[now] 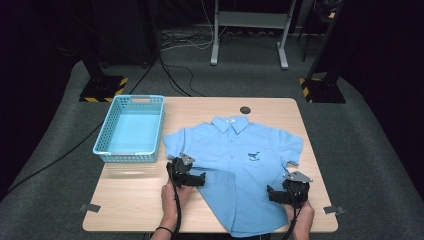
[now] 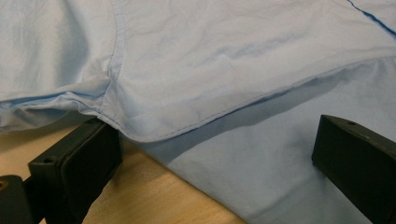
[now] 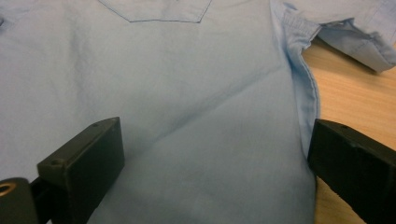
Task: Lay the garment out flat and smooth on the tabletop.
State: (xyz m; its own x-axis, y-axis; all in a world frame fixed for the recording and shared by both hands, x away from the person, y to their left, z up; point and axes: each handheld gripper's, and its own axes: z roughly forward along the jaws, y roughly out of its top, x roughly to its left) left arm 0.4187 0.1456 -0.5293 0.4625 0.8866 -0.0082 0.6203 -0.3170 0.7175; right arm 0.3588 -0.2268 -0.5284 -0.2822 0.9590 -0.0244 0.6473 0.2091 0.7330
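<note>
Light-blue short-sleeved shirt (image 1: pixel 240 165) flat, front up, on wooden table (image 1: pixel 130 200); hem cut off at near table edge, chest logo too small to read. Turquoise mesh basket (image 1: pixel 131 128) at far left of table, nothing inside. Left gripper (image 1: pixel 192 177) at shirt's side fold, jaws wide apart, one jaw partly under raised fabric edge. Right gripper (image 1: pixel 282 194) on shirt's other side seam, jaws apart, straddling cloth

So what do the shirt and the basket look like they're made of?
The shirt looks like thin woven cloth, probably cotton or a blend: matte, softly creased, with stitched seams. The basket looks like moulded plastic: light blue, rigid, with perforated walls.
</note>
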